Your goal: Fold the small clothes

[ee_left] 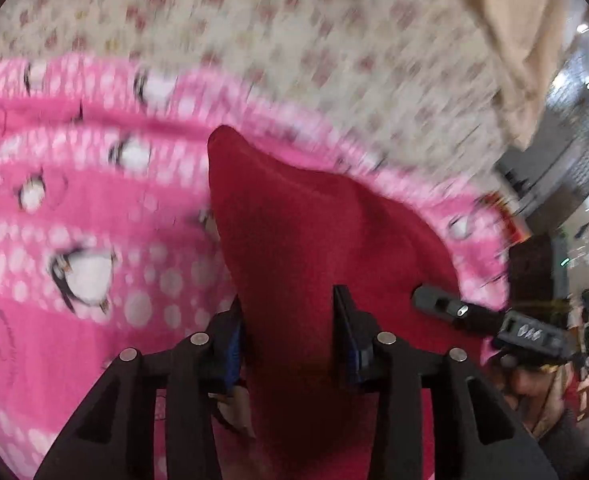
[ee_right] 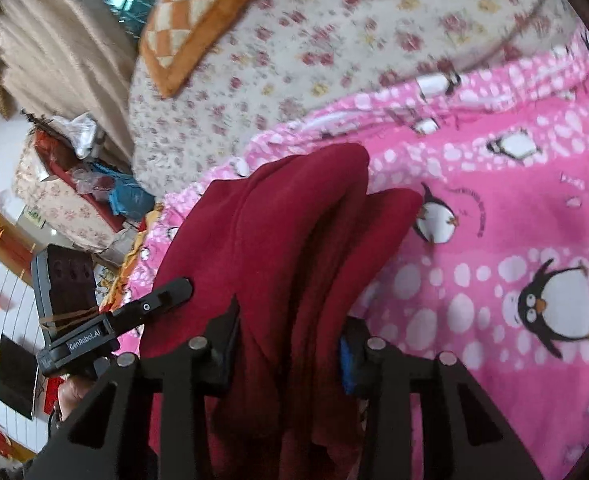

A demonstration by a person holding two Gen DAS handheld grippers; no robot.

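Note:
A dark red garment [ee_left: 306,232] hangs bunched between both grippers above a pink penguin-print blanket [ee_left: 74,208]. My left gripper [ee_left: 288,320] is shut on one part of it, the cloth pinched between the jaws. My right gripper [ee_right: 290,332] is shut on another thick bunch of the red garment [ee_right: 278,224]. The right gripper also shows in the left wrist view [ee_left: 490,320], just right of the cloth. The left gripper shows in the right wrist view [ee_right: 134,316] at the left.
The pink blanket [ee_right: 514,220] lies on a floral bedsheet [ee_right: 334,40]. An orange checked cushion [ee_right: 198,20] lies at the far side. A beige curtain [ee_right: 58,48] and cluttered furniture [ee_right: 78,188] stand beyond the bed's edge.

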